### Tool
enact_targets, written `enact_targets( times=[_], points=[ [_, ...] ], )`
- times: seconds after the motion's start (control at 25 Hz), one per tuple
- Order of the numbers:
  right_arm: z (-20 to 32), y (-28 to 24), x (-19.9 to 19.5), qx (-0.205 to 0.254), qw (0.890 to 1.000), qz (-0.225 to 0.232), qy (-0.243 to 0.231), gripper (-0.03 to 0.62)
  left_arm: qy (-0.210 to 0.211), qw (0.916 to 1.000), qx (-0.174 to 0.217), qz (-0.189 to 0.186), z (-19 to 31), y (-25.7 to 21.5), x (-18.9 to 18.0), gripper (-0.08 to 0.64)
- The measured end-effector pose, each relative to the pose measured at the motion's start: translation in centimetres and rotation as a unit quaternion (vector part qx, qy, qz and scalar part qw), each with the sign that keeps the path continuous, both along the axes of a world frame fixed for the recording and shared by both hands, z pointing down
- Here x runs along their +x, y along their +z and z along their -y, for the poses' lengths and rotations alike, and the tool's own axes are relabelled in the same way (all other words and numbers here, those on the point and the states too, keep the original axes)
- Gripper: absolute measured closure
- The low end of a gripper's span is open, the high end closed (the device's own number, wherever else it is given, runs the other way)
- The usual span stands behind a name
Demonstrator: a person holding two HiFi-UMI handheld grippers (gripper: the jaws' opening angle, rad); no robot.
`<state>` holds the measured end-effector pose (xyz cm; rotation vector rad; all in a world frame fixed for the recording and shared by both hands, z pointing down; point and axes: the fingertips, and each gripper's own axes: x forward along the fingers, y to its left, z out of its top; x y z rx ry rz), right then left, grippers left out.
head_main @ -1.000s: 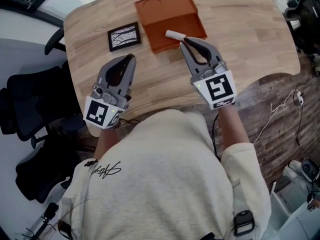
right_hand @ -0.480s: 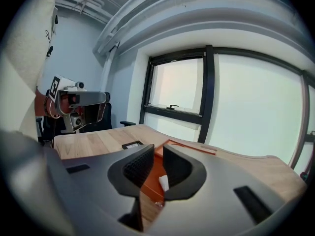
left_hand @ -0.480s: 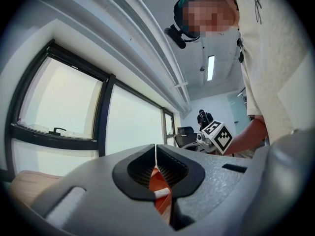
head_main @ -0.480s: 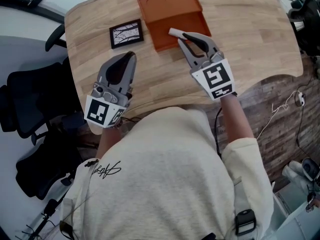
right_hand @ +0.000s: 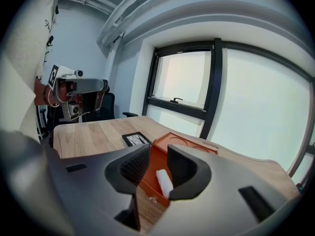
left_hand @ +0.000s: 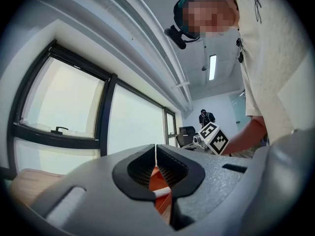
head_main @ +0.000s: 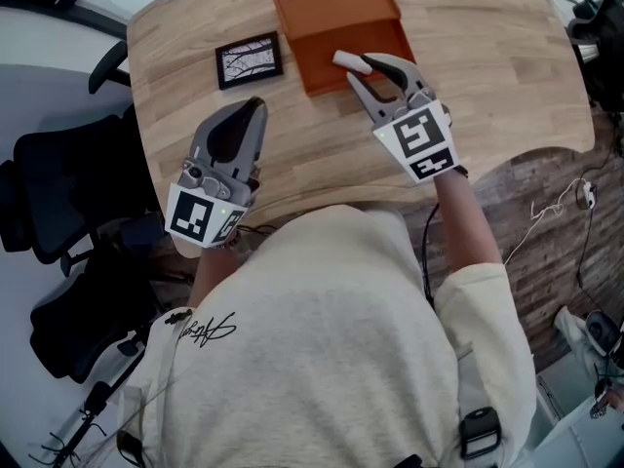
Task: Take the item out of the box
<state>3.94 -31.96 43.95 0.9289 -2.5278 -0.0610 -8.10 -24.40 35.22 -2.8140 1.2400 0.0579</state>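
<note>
Small black picture frame [head_main: 250, 60] flat on light wooden table [head_main: 487, 76] (cracked-line print inside). Black office chair [head_main: 58, 198] beside table's left edge; white cable [head_main: 583, 194] on floor, right

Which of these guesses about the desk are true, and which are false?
1. The orange box stands open. True.
2. The right gripper has its jaws clamped on the white item. False: the jaws stand apart, having just been opening. The item lies in the box, in line with the gap, and nothing presses on it.
3. The black picture frame lies inside the box. False: it lies on the wooden table, beside the box.
4. The left gripper has its jaws together. True.
</note>
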Motion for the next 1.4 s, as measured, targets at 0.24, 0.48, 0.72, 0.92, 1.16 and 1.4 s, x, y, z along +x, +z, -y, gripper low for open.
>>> enact_targets(
  times=[0.24,0.48,0.72,0.92,1.16,1.4],
  points=[
    [0.9,1.4,0.1,-0.012,0.999,-0.03,-0.006,0.492,-0.004,1.0,-0.002,0.003,0.0,0.2,-0.2,0.549],
    [1.5,2.7,-0.1,-0.028,0.998,-0.046,-0.018,0.491,-0.011,0.9999,-0.007,0.005,0.0,0.5,-0.5,0.549],
    [2.5,4.4,-0.5,-0.041,0.997,-0.06,-0.023,0.485,-0.011,0.9999,-0.006,0.011,0.0,0.5,-0.7,0.549],
    [3.0,5.5,-0.9,-0.053,0.994,-0.082,-0.037,0.485,-0.016,0.9998,-0.005,0.01,0.2,0.3,-1.2,0.549],
    [3.3,6.6,-0.9,-0.067,0.991,-0.098,-0.055,0.484,-0.02,0.9998,-0.001,0.01,0.3,-0.1,-1.4,0.549],
    [3.5,7.6,-1.1,-0.077,0.988,-0.116,-0.071,0.483,-0.02,0.9997,-0.002,0.011,0.6,0.0,-1.4,0.549]
  ],
)
